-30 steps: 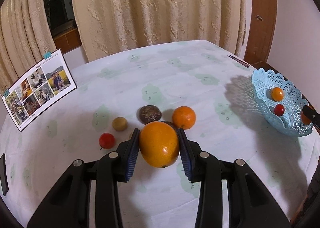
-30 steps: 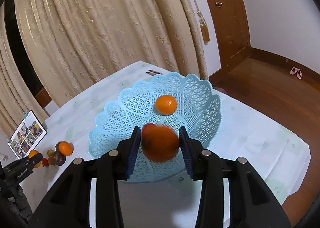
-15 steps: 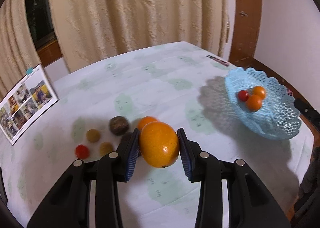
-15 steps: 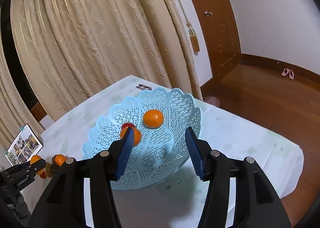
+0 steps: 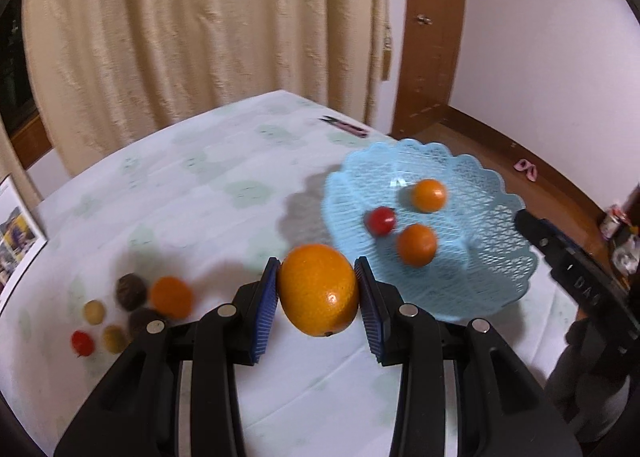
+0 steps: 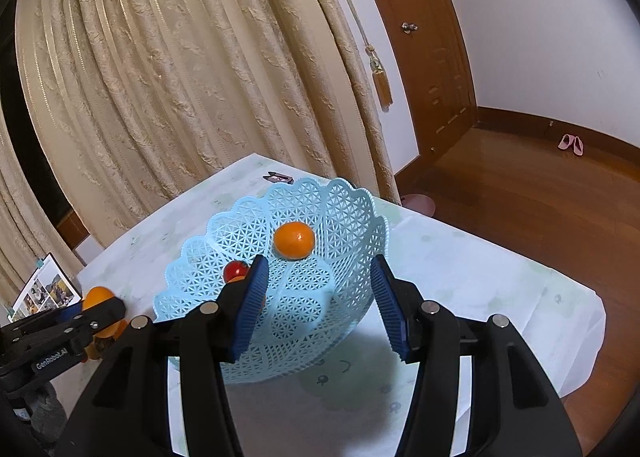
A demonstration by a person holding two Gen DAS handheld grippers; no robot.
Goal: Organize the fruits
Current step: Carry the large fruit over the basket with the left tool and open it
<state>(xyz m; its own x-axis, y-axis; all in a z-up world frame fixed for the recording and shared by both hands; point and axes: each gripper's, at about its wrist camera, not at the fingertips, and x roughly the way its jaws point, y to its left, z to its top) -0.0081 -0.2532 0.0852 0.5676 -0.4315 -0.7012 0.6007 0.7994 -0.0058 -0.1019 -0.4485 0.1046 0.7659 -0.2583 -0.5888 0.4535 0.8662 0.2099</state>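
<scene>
Left wrist view: left gripper point(image 5: 318, 291), jaws clamped on a big orange point(image 5: 319, 289), held above the worktop point(image 5: 200, 193) just short of the blue basket point(image 5: 496, 225) at 1 o'clock. Step in hand, by the look of it: carrying this orange to the basket. Next move likely calls for travel toward 1 o'clock, over the scalloped rim, then a low release, to spare the fruit inside a knock.

Inside the basket: a small orange point(image 5: 429, 195) at the far side, a second orange fruit point(image 5: 417, 245) nearer, a cherry tomato point(image 5: 381, 220) at their 9 o'clock. Apart on the worktop at 9 o'clock of the jaws, a blurred cluster of loose fruit point(image 5: 132, 309), tomato and orange among them, waiting for sorting.

Right wrist view: right gripper point(image 6: 318, 303) over the basket's near rim, jaws spread wide, gripping nothing. Small orange visible between the pads, tomato half hidden behind the left one.
</scene>
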